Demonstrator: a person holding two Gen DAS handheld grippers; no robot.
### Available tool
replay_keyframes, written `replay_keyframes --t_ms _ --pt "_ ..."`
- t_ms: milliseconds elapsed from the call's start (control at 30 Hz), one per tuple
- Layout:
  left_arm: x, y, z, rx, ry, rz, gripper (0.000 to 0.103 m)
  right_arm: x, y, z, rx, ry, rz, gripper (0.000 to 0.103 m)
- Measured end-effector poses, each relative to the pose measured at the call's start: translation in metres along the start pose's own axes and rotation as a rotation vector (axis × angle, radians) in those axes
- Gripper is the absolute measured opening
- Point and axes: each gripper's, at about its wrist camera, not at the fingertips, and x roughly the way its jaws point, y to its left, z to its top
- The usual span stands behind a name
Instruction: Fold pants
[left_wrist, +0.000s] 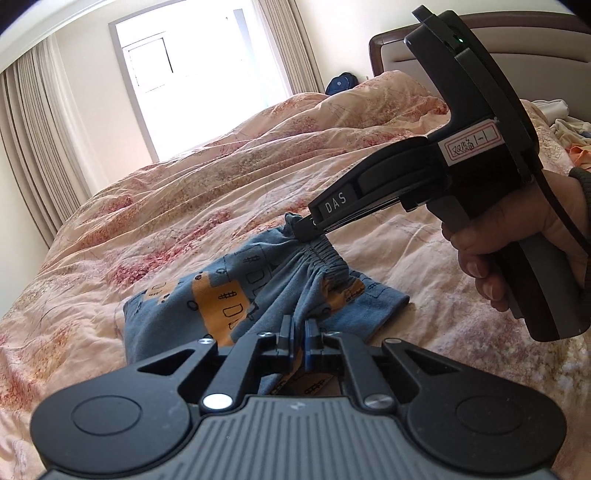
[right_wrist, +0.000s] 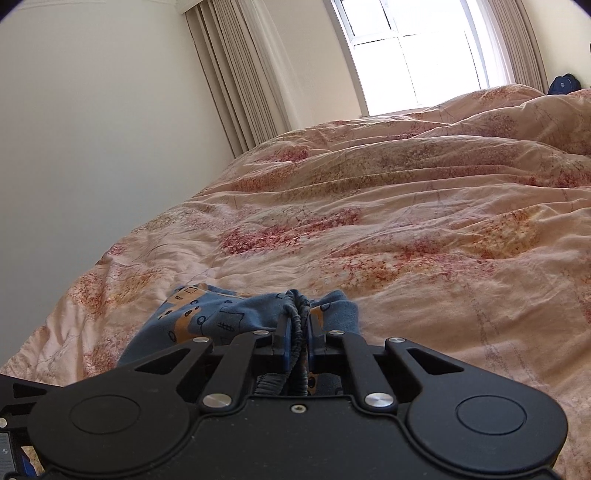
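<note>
Two grippers, both clamped down on the same little pair of pants. The left gripper has its blue pads pinched together on a fold of blue fabric at the near edge of the pants, jaws basically closed with just the cloth between them. The right gripper has the gathered elastic waistband squeezed between its pads, and the band runs back between the fingers toward the gripper body. In the left wrist view that same right gripper comes in from the right side, tips biting the bunched waistband at the far end of the pants, with a person's hand wrapped around its handle and a dark sleeve cuff at the wrist.

The pants are blue with orange blocks and small black line drawings. They lie crumpled on the duvet, the waistband end pulled up a bit off the bedding where the right gripper has it, the rest spreading down and flat toward the left gripper.

The duvet under the pants is peach with reddish flowery patches, pretty rumpled, and fills most of both views. Beyond the pants, past the far edge of the bed, there's a bright window with beige curtains either side. A blue backpack sits far behind the pants near the window, and the padded headboard is off to the right of them.
</note>
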Motion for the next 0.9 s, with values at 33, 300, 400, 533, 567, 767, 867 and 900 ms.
replay_keyframes --t_ms 33,300,400,533,567,767,867,900 --pt "0.001 -0.002 0.0 0.003 0.002 -0.005 0.005 -0.002 -0.003 0.0 -0.001 0.0 -0.008 0.008" --pt "0.012 -0.013 -0.004 0.007 0.037 -0.033 0.005 -0.005 -0.017 -0.007 0.016 0.019 -0.056 0.008" --pt "0.012 -0.011 -0.005 -0.004 0.05 -0.029 0.011 -0.001 -0.019 -0.012 0.015 0.034 -0.067 0.01" --pt "-0.003 -0.006 -0.001 -0.013 0.013 0.013 0.065 0.001 -0.019 -0.015 0.011 0.051 -0.097 0.034" --pt "-0.009 -0.004 0.0 -0.023 -0.003 0.035 0.073 0.0 -0.02 -0.015 0.016 0.051 -0.111 0.042" --pt "-0.024 0.031 -0.001 -0.172 0.0 0.139 0.097 -0.022 -0.028 -0.02 0.073 -0.002 -0.186 0.085" --pt "-0.024 0.055 -0.007 -0.317 0.014 0.189 0.103 -0.034 -0.025 -0.025 0.067 -0.027 -0.23 0.099" --pt "-0.021 0.068 -0.011 -0.379 0.035 0.215 0.103 -0.038 -0.024 -0.026 0.058 -0.035 -0.245 0.102"
